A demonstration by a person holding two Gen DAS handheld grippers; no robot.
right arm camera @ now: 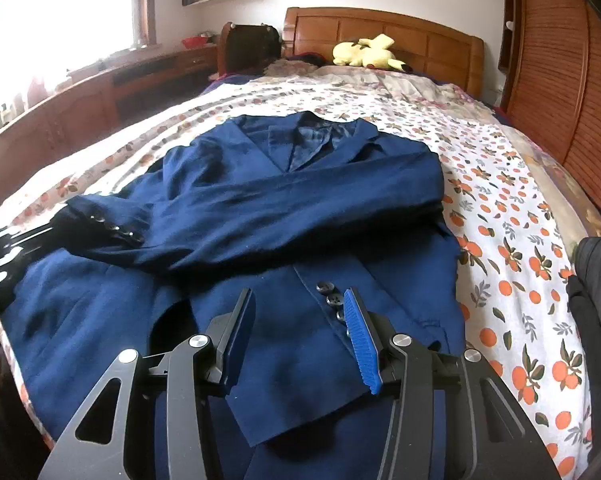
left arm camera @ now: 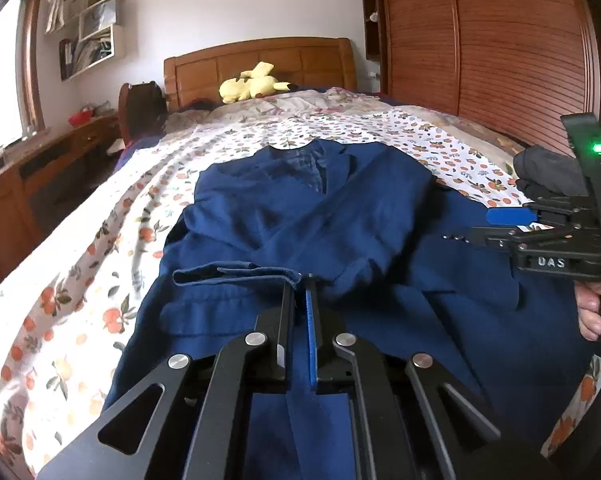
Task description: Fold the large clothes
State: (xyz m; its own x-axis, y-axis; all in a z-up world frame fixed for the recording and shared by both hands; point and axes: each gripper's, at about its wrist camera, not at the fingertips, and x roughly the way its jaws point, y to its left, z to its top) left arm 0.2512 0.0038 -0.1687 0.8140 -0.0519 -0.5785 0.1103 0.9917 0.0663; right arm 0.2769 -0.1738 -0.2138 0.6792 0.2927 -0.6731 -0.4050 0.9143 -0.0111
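Note:
A navy blue jacket (left arm camera: 340,208) lies face up on the bed, collar toward the headboard. One sleeve is folded across its chest, and my left gripper (left arm camera: 300,280) is shut on that sleeve's cuff (left arm camera: 236,274). In the right wrist view the same cuff (right arm camera: 108,224), with its small buttons, meets the left gripper (right arm camera: 32,236) at the frame's left edge. My right gripper (right arm camera: 300,298) hovers open over the jacket's front near its dark buttons (right arm camera: 332,300), with only flat cloth below its jaws. The left wrist view shows it from the side, the right gripper (left arm camera: 476,226) above the jacket's right half.
The bed has a white sheet with an orange fruit print (right arm camera: 520,240). A yellow plush toy (left arm camera: 252,86) lies by the wooden headboard (right arm camera: 380,32). Dark clothes (right arm camera: 596,288) are heaped at the bed's right edge. A slatted wooden wardrobe (left arm camera: 480,40) stands right, a desk (left arm camera: 40,160) left. A hand (left arm camera: 588,312) holds the right gripper.

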